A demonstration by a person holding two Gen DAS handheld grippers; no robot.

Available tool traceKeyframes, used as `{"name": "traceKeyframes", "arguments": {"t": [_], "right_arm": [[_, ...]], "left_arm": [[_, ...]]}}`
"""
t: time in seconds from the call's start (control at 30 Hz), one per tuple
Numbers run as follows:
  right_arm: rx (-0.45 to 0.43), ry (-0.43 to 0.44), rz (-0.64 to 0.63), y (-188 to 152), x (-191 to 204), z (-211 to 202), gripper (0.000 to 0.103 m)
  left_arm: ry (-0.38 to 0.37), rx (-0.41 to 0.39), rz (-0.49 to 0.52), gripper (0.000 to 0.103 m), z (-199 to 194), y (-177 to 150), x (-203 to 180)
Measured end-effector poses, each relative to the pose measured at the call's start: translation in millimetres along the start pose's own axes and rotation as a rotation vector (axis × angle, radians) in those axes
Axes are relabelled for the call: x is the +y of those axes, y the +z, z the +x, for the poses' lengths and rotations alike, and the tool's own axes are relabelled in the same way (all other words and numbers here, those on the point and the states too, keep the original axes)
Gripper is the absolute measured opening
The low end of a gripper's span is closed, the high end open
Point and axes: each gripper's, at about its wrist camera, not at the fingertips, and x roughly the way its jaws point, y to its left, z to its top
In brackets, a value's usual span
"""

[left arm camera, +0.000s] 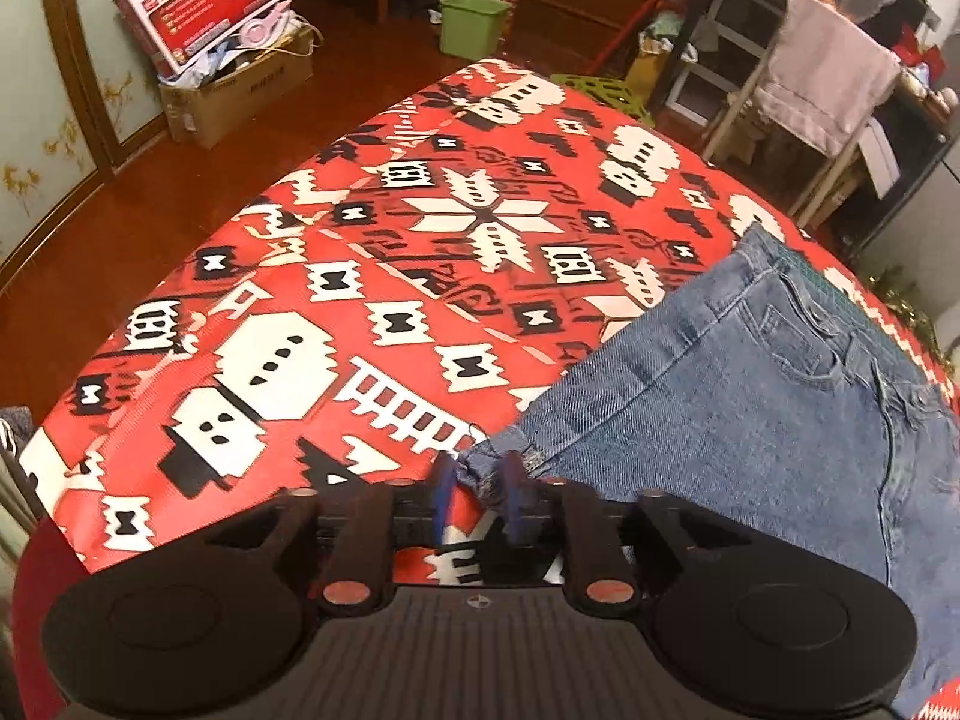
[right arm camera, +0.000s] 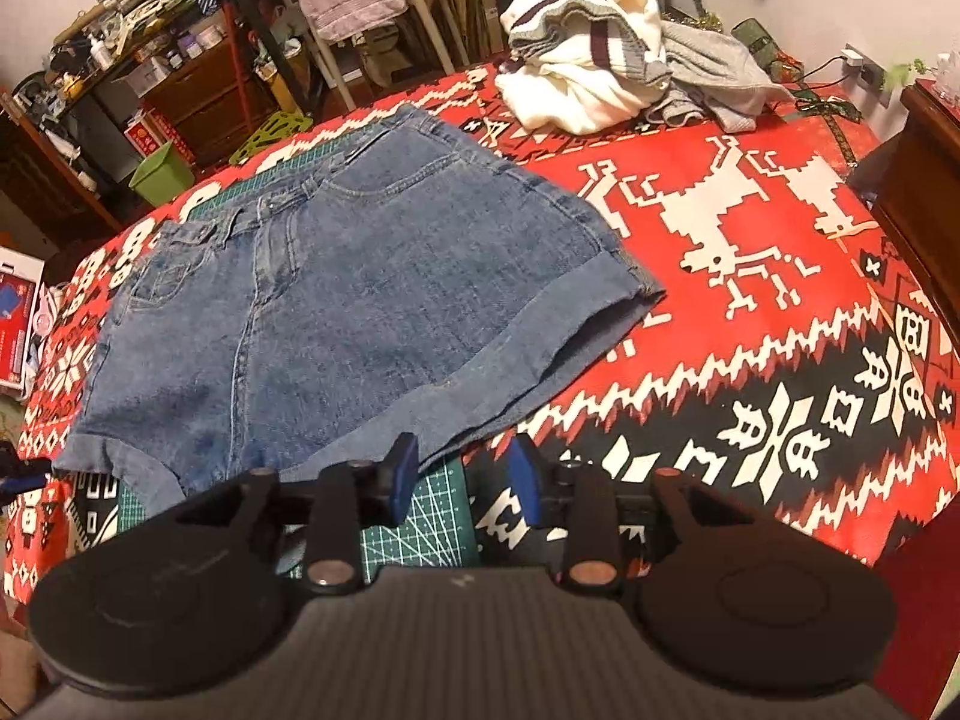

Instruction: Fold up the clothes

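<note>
On the tabletop point(right arm camera: 750, 192), under a red, white and black patterned cloth point(left arm camera: 372, 276), a pair of denim shorts point(right arm camera: 336, 312) lies spread flat, waistband toward the far edge, rolled cuffs toward the cameras. Behind them, at the far side, sits a heap of clothes — a white sweater with dark stripes point(right arm camera: 588, 54) with a grey garment point(right arm camera: 714, 72) just beside it. A green cutting mat point(right arm camera: 420, 516) peeks out from under the near hem of the shorts.

Now the left gripper point(left arm camera: 478, 483) — its blue pads are pinched together on the corner of one rolled cuff, the denim bunched between them, just off the cloth. The right gripper point(right arm camera: 465, 471) hovers at the near hem by the other leg, pads point(right arm camera: 401, 474) apart, nothing between them; its left pad sits right at the cuff's edge. Off the tabletop, a green bin point(left arm camera: 474, 24) stands on the wooden floor.
</note>
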Motion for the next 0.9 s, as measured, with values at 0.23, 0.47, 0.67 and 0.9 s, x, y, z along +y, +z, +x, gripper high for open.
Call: {"name": "traceKeyframes", "arguments": {"t": [0.23, 0.47, 0.67, 0.9], "right_arm": [[-0.07, 0.021, -0.061, 0, 13, -6, 0.103], [-0.103, 0.033, -0.12, -1, 29, -5, 0.103], [-0.074, 0.13, -0.142, -4, 35, 1, 0.103], [-0.052, 0.111, -0.265, -14, 59, 3, 0.103]], "left_arm": [[-0.087, 0.032, 0.048, 0.068, -17, -15, -2], [-0.287, 0.033, 0.096, 0.083, -36, -38, -31], [-0.27, 0.034, 0.319, 0.083, -39, -63, -79], [-0.401, 0.025, 0.514, 0.083, -40, -91, -109]]}}
